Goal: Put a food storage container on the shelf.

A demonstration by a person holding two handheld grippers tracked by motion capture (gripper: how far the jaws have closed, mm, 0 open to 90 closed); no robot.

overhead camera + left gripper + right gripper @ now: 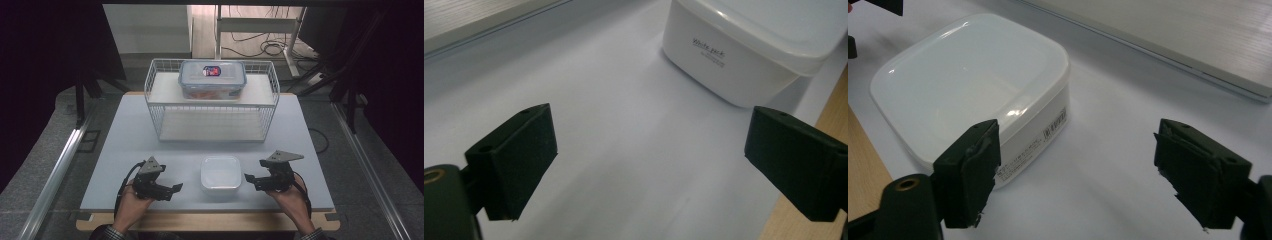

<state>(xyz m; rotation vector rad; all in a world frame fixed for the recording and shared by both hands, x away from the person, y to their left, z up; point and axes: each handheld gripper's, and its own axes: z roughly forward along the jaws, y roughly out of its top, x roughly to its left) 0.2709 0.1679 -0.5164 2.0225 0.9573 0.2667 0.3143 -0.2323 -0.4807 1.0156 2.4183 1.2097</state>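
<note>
On the tabletop (150, 135), the white lidded box (220, 173) sits untouched between both tools, nearer than the wire rack (212, 100), where a clear container (213, 79) rests; dark room beyond. From the left hand-held gripper (651, 160), jaws spread, nothing between, the box lies ahead. From the right hand-held gripper (1073, 175), jaws wide and empty, the box stands just beside one pad; I judge grasping and moving remain.

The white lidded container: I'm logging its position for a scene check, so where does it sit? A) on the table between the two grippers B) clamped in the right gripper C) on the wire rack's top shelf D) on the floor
A: the white lidded container rests on the table, with the left gripper and right gripper open on either side of it.
</note>
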